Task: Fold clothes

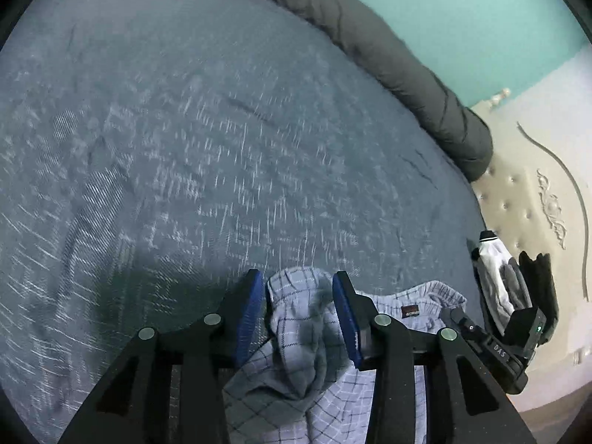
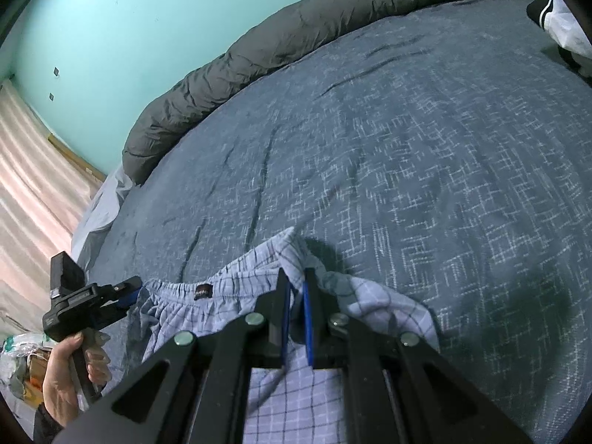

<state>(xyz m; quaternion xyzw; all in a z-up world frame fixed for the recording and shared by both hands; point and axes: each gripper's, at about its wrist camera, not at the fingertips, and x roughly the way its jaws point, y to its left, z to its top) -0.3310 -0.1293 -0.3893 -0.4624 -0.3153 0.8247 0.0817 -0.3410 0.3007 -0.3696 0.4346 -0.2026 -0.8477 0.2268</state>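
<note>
Checked shorts [image 2: 259, 296] lie bunched on the blue bedspread [image 2: 425, 148]. The right gripper [image 2: 296, 296] pinches a raised fold, ready to pull it flat; the left gripper [image 1: 299, 296] stands half open, cloth loose between its pads.

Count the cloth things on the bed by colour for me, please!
Pale blue checked cotton shorts: 1
Rolled dark grey quilt: 1
White garment with black striped cuff: 1
Blue patterned bedspread: 1
Total: 4
</note>
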